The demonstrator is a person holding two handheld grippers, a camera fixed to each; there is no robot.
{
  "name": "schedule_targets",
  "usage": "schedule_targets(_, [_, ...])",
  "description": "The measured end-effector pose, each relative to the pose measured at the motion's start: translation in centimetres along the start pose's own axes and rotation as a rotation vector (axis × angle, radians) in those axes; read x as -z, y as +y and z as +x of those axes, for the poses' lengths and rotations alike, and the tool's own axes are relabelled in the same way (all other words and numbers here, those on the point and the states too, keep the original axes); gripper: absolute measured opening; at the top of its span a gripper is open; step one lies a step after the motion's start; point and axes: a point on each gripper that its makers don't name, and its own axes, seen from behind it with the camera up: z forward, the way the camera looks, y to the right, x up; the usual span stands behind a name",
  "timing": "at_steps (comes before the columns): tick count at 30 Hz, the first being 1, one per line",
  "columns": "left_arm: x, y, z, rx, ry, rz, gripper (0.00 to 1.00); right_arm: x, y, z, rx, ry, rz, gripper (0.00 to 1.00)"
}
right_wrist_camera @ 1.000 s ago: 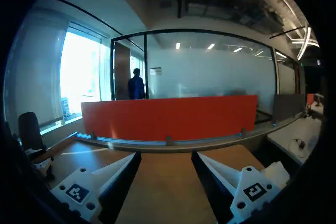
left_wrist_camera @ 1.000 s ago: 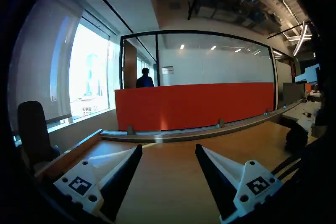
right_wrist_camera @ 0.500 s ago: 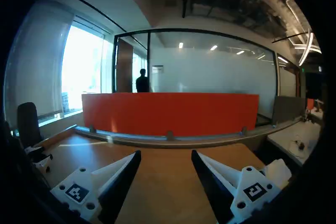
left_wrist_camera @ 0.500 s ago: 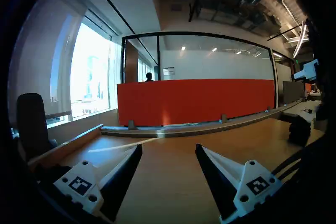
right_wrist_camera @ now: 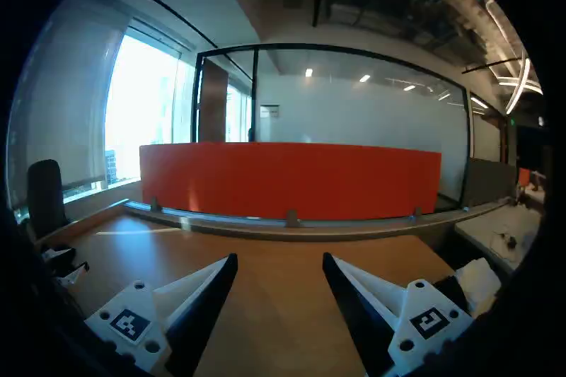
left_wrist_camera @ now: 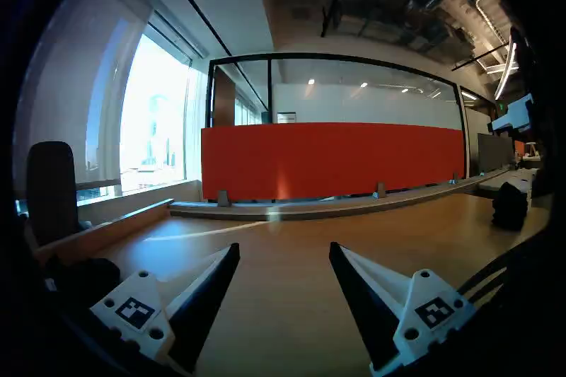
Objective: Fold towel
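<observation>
My left gripper [left_wrist_camera: 283,253] hovers low over a bare wooden desk [left_wrist_camera: 283,306], its two fingers wide apart with nothing between them. In the right gripper view my right gripper [right_wrist_camera: 279,264] is open too, above the same kind of wooden surface [right_wrist_camera: 283,320]. A crumpled white cloth-like thing [right_wrist_camera: 481,281] sits at the right edge, beside my right finger; I cannot tell whether it is the towel.
An orange divider panel [left_wrist_camera: 332,161] [right_wrist_camera: 290,179] stands along the desk's far edge on a grey rail. A dark object [left_wrist_camera: 509,206] rests at the right. A black chair back [left_wrist_camera: 51,189] [right_wrist_camera: 44,196] is at the left by the windows.
Both grippers have dropped lower toward the desk, so the orange divider rises in view and hides the person who stood behind it. Both jaws keep the same wide gap.
</observation>
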Motion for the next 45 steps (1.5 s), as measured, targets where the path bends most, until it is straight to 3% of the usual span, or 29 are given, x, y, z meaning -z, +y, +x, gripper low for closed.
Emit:
schedule_targets(18, [0.2, -1.3, -2.0, 0.023, -0.002, 0.018, 0.94, -0.9, -1.3, -1.6, 0.025, -0.023, 0.007, 0.93])
schedule_targets(35, [0.3, -1.3, -2.0, 0.021, -0.006, 0.024, 0.94, -0.7, -1.4, -1.5, 0.034, -0.024, 0.007, 0.93])
schedule_targets(45, [0.2, -1.2, -2.1, 0.021, -0.005, 0.025, 0.94, -0.3, -0.4, -0.4, 0.027, 0.011, 0.012, 0.93])
